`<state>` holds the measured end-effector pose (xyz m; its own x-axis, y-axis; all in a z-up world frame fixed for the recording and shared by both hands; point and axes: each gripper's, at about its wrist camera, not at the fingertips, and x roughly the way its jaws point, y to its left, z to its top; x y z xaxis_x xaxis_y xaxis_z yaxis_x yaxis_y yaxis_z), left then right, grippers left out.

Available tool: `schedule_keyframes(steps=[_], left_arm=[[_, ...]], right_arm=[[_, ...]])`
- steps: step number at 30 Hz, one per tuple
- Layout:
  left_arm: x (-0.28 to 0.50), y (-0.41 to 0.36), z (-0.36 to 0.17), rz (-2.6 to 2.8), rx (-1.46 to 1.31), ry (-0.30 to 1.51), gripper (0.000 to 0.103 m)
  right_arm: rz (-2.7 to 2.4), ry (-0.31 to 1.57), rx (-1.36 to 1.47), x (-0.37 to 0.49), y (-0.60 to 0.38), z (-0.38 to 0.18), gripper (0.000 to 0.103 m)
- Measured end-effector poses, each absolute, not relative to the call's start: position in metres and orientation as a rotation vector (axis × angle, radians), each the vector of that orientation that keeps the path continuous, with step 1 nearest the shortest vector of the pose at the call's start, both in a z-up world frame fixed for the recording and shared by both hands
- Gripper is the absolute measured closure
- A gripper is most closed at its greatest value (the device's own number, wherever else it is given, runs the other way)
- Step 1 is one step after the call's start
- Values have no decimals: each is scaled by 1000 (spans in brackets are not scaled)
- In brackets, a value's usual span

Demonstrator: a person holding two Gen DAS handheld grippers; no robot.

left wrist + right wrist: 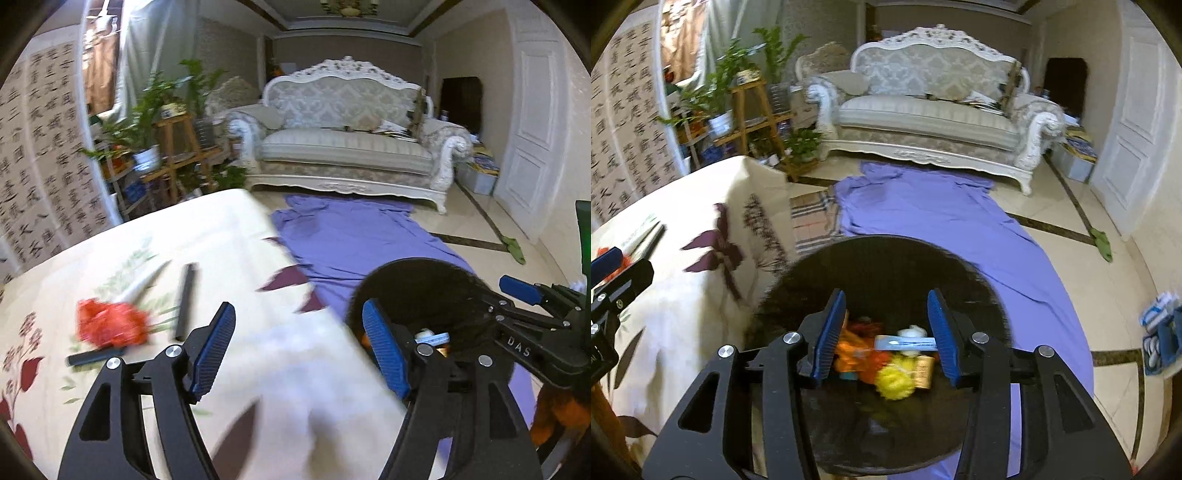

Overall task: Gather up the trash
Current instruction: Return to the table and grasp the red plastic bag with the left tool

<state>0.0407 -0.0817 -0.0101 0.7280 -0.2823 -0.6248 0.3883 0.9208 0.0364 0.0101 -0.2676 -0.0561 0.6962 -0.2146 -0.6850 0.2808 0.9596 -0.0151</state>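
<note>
Landmark: black round bin [886, 266], standing on a purple cloth [923, 206] spread over the floor.

- Sofa [923, 110], white and ornate, well beyond the bin across the cloth.
- Table under a cream floral cover [184, 236], just beside the bin.
- Left gripper [299, 354]: over the table edge beside the bin, fingers spread wide, nothing between them.
- Right gripper [886, 339]: above the bin's mouth, fingers parted, nothing between the pads.
- Trash in the bin: orange wrapper [864, 354], yellow crumpled lump [897, 380], white-and-blue strip [905, 343], small gold box [923, 371].
- Trash on the table, well apart from the bin: red crumpled wad [107, 326], two black sticks [186, 299], one white stick [142, 282].
</note>
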Motion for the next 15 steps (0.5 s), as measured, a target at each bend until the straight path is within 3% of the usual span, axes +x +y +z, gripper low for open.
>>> schedule_keyframes(steps=[15], left_arm=[[57,47,-23,-88,111,713,33]], right_arm=[[-17,766,-23,47,-150,-44,57]])
